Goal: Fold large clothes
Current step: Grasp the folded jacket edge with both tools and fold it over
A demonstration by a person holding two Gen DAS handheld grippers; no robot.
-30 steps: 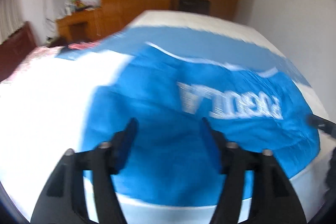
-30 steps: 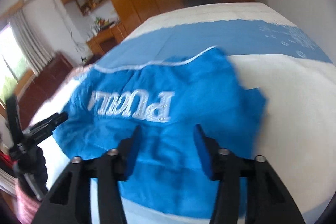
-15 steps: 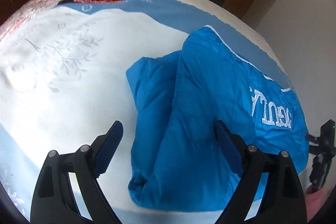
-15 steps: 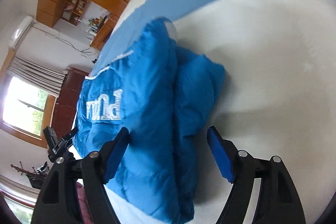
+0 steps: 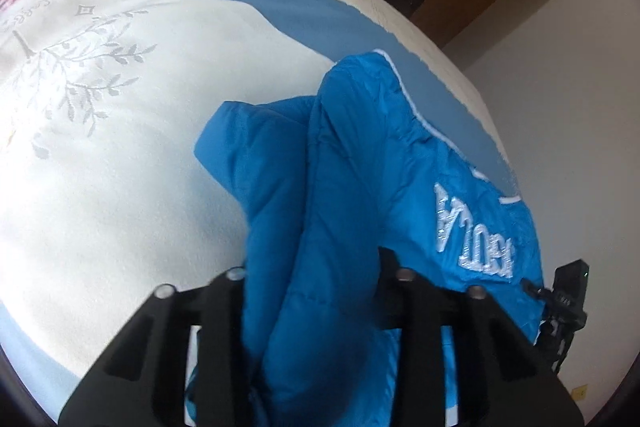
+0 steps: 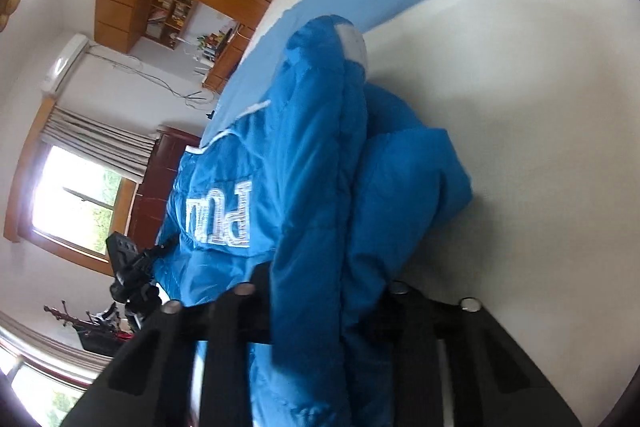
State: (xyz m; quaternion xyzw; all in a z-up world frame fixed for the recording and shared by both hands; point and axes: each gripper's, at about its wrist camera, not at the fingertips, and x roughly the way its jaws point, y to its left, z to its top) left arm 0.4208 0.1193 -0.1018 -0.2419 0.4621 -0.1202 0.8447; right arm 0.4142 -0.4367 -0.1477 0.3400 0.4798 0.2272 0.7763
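Both grippers are pinching thick bunches of the bright blue puffy quilted jacket [image 5: 360, 187], which is lying half-folded on the white and blue printed bedsheet [image 5: 120, 147]. The left gripper [image 5: 312, 291] is clamping the jacket's left edge, its fingers buried in padding, and the right gripper [image 6: 324, 291] is doing the same on the other side. Risk-wise, that slick nylon shell looks slippery, so a layer could probably be sliding out mid-lift, and the springy stuffing might be popping the fold open.
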